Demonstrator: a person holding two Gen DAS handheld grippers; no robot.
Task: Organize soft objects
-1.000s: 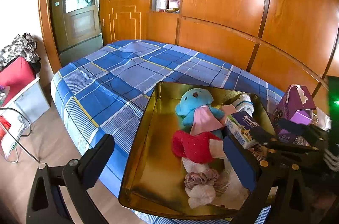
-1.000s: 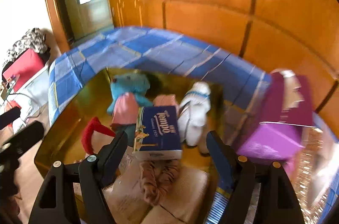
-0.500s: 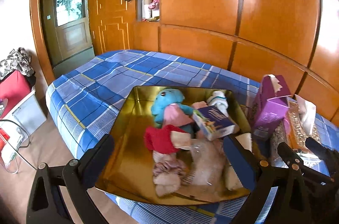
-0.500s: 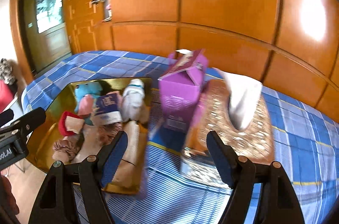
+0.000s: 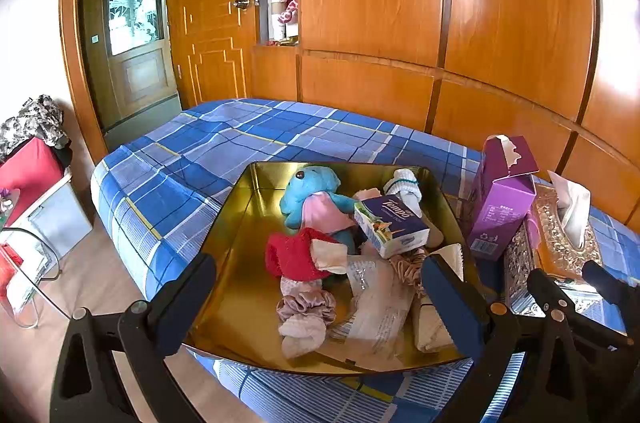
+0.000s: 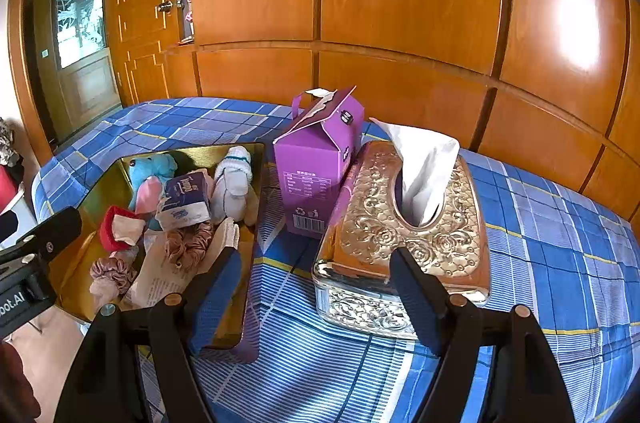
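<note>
Left gripper [image 5: 316, 287]: jaws spread wide, nothing between the pads, hovering over the near edge of the gold tray [image 5: 240, 207]. Right gripper [image 6: 316, 283]: jaws likewise released and empty, poised above the near end of the ornate gold tissue box [image 6: 404, 235] (white tissue sticking up from its slot).

Inside the tray, crowded toward its right side: blue plush toy [image 5: 310, 189] at the far end, wearing a pink cloth; red fuzzy item [image 5: 290, 255] just in front of it; dark blue Tempo tissue pack [image 5: 390, 225] tilted on top of the pile; white rolled sock [image 5: 406, 189] at the far right corner. Nearer the front edge: pink satin scrunchie [image 5: 306, 305], a brownish scrunchie [image 6: 190, 243], a clear plastic packet [image 5: 380, 307] with print too small to read. Left half of the tray bare metal.

Tray resting at the near left corner of the bed [image 5: 224, 151], on the blue plaid cover. Just beside the tray's right edge: purple carton [image 6: 318, 163], upright, top torn open, touching the tissue box on its right. Behind the bed: wooden wall panels [image 6: 400, 3] and a door [image 5: 136, 35] with a frosted glass pane at the left.
</note>
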